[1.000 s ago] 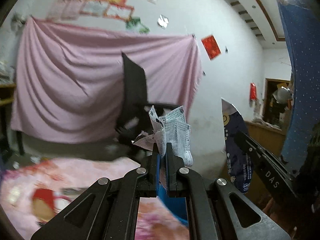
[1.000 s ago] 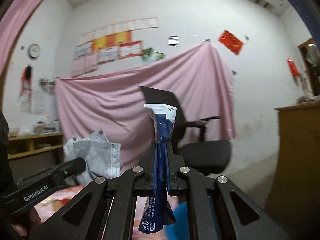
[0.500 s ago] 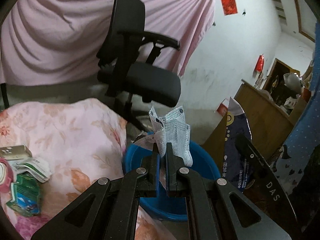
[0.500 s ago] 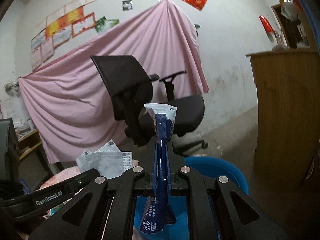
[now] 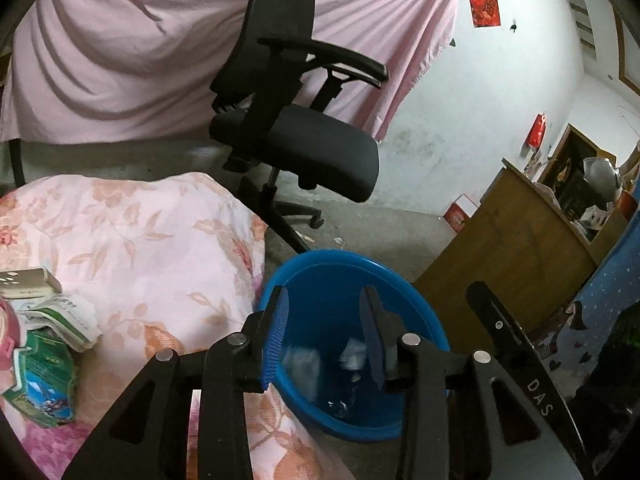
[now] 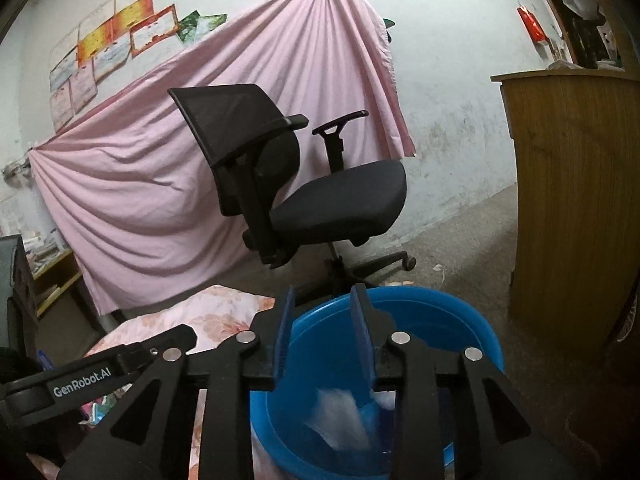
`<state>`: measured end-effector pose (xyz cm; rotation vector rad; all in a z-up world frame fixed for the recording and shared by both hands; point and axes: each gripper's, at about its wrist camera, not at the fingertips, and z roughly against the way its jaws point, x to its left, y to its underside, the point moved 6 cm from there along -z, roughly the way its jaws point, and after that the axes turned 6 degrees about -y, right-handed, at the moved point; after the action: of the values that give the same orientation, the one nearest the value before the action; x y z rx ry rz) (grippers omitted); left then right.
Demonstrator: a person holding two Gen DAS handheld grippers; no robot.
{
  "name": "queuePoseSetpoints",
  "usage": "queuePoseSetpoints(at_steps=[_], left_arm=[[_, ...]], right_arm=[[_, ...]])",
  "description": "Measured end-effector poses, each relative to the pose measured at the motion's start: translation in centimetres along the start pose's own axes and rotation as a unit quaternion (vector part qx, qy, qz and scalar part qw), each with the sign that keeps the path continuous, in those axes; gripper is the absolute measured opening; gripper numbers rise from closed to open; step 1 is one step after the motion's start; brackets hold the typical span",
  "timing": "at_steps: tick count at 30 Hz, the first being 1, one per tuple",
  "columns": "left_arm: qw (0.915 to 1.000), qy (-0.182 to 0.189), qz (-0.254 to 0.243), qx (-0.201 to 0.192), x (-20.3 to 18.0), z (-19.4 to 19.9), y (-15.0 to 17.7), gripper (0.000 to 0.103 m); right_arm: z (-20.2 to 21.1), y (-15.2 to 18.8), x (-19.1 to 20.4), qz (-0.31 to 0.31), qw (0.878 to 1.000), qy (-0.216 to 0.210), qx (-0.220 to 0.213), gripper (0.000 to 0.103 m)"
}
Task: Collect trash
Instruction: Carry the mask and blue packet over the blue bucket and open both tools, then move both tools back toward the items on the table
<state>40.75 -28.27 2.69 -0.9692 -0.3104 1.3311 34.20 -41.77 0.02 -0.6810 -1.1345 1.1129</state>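
Note:
A blue bin (image 5: pixel 384 268) stands on the floor beside the bed, right under both grippers. My left gripper (image 5: pixel 325 294) hangs over its mouth; its jaws are opening and nothing is between them. White crumpled trash (image 5: pixel 352 354) and a pale face mask (image 5: pixel 300 360) lie inside the bin. My right gripper (image 6: pixel 324 292) is also over the bin (image 6: pixel 480 320), its jaws opening and empty. Below it, a blurred white and blue wrapper (image 6: pixel 340 412) is in the bin. More trash lies on the bed at the left: a green packet (image 5: pixel 44 384) and a white packet (image 5: pixel 64 312).
A black office chair (image 5: pixel 304 152) stands just behind the bin. A wooden cabinet (image 6: pixel 572 200) is to its right. The floral quilt (image 5: pixel 140 240) covers the bed at the left, with a small box (image 5: pixel 28 282) on it. A pink sheet (image 6: pixel 200 140) hangs on the back wall.
Both grippers tipped down over the blue bin and opened. The face mask left the left gripper and the blue wrapper left the right one; both now lie in the bin.

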Motion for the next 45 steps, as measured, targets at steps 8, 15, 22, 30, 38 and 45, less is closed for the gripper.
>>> queuePoseSetpoints(at_steps=[8, 15, 22, 30, 38, 45], left_arm=[[0.9955, -0.031, -0.007, -0.089, 2.7, 5.1, -1.1, 0.048], [0.979, -0.089, -0.009, -0.183, 7.0, 11.1, -1.5, 0.088], [0.958, -0.148, -0.02, -0.244, 11.5, 16.2, 0.1, 0.101], [0.9391, -0.204, -0.018, -0.276, 16.3, 20.5, 2.7, 0.101], [0.9369, -0.235, 0.009, -0.259, 20.8, 21.9, 5.9, 0.101], [0.9472, -0.244, 0.032, -0.205, 23.7, 20.6, 7.9, 0.101]], right_arm=[[1.6, -1.2, 3.1, 0.036, 0.998, -0.033, -0.047, 0.048], [3.6, -1.6, 7.4, 0.074, 0.99, -0.074, -0.094, 0.091], [4.7, -0.6, 12.5, 0.122, 0.979, -0.116, -0.112, 0.103], [5.1, 0.6, 16.9, 0.142, 0.971, -0.152, -0.116, 0.103], [3.9, 3.0, 20.3, 0.184, 0.965, -0.169, -0.084, 0.103], [1.9, 5.6, 22.0, 0.216, 0.962, -0.164, -0.027, 0.103]])
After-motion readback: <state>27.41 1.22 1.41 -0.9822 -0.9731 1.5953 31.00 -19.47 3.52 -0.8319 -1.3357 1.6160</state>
